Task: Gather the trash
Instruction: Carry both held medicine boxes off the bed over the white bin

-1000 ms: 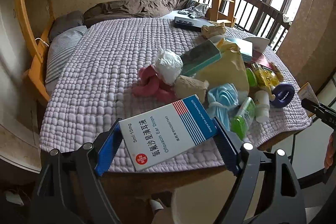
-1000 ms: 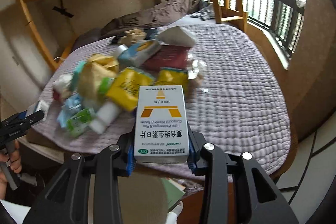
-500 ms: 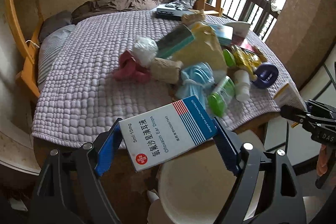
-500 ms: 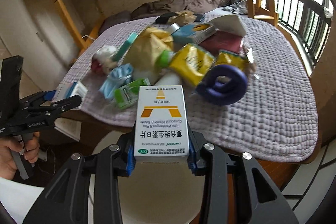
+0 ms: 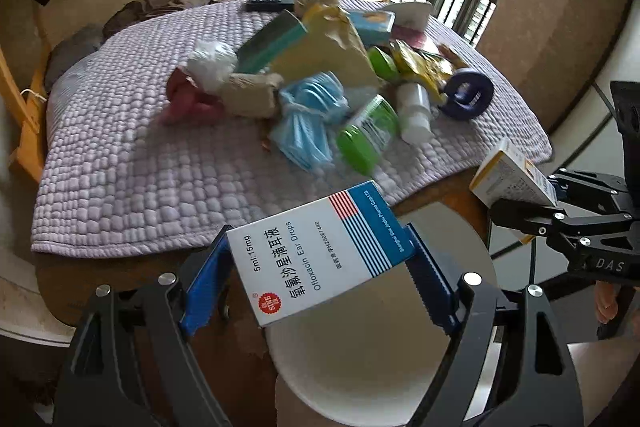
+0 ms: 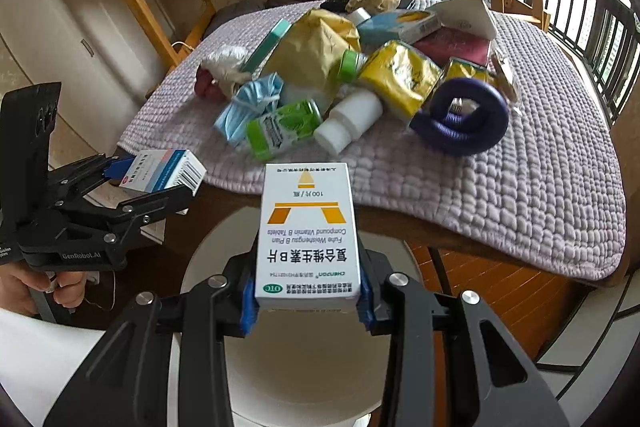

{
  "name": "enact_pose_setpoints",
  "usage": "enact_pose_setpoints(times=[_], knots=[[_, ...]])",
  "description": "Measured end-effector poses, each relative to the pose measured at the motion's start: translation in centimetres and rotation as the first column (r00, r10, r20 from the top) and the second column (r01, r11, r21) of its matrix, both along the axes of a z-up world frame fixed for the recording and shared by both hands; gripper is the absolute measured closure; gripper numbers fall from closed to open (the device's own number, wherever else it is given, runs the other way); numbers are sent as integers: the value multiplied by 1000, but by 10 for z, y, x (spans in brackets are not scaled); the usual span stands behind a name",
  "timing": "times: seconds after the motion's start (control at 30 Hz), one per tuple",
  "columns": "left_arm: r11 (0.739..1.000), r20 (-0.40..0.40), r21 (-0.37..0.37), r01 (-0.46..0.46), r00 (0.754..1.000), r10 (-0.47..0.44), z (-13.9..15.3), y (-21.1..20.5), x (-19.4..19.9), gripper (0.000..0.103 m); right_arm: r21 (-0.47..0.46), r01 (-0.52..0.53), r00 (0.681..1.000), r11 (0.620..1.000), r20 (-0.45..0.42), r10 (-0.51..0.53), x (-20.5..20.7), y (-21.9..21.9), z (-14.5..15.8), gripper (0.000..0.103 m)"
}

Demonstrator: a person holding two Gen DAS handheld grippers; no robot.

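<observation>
Two medicine boxes held over a white bin at the foot of a littered bed.

The left hand-held gripper [image 5: 320,283] is clamped wide across the ends of an ear-drops box [image 5: 316,259], tilted above the white bin [image 5: 360,379]. The right hand-held gripper [image 6: 306,303] pinches a vitamin tablet box [image 6: 308,239] by its narrow sides over the same bin. Behind them, on the quilted bed cover [image 6: 520,179], lies the remaining pile: a blue face mask [image 6: 248,103], a green container [image 6: 280,131], a white bottle [image 6: 348,123], a dark blue ring [image 6: 460,119].
</observation>
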State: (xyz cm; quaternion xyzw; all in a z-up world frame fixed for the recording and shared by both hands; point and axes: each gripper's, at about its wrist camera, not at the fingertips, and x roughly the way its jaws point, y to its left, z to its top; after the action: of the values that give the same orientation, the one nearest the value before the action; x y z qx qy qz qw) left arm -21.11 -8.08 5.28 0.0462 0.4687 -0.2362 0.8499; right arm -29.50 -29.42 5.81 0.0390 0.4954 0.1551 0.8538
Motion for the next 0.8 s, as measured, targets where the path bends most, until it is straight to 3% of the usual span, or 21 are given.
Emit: enact_pose_setpoints(times=[0.4, 0.8], knots=[[996, -43, 21, 84, 996, -83, -13, -24, -15, 19, 1, -25, 998, 1000, -58, 25, -14, 2, -14, 66], [996, -67, 46, 79, 995, -76, -29, -32, -19, 19, 16, -8, 995, 1000, -103, 10, -19, 0, -32, 66]])
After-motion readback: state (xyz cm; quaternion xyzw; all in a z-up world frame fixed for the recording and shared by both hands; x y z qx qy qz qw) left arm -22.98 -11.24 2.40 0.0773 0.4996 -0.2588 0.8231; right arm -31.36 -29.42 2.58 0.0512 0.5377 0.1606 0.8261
